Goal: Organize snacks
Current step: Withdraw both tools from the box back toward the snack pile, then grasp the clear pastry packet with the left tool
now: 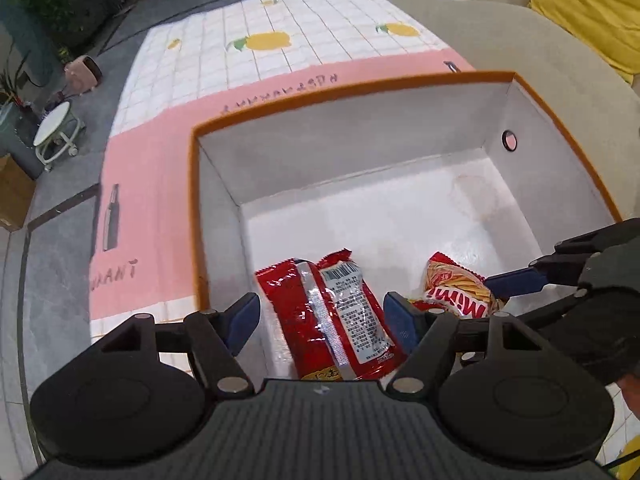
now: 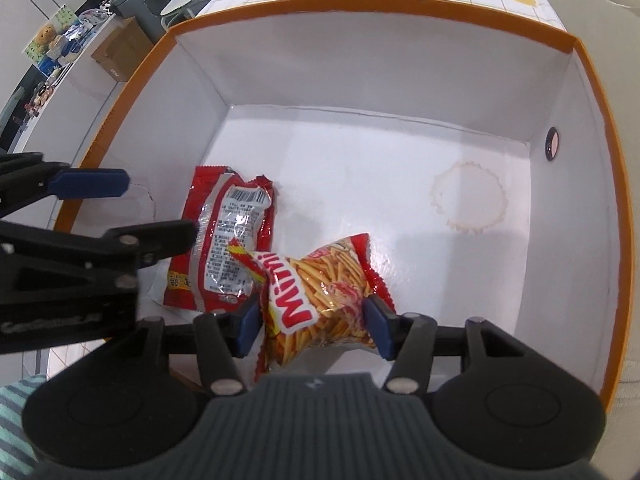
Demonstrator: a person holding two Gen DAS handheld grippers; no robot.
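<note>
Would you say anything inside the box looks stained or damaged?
Yes: a brownish ring-shaped stain marks the white floor of the box, to the right of the snack packs. The near left wall shows a crack.

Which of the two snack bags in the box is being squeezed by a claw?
The Mimi fries bag, pinched in the right claw. The red bag lies flat, barcode up.

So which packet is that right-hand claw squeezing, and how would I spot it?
Look inside the big white box with the orange rim. Two snack packets lie near its front-left corner. The one pinched in the right gripper is the Mimi packet, printed with yellow sticks, whereas its neighbour, the red packet, shows a barcode label.
</note>
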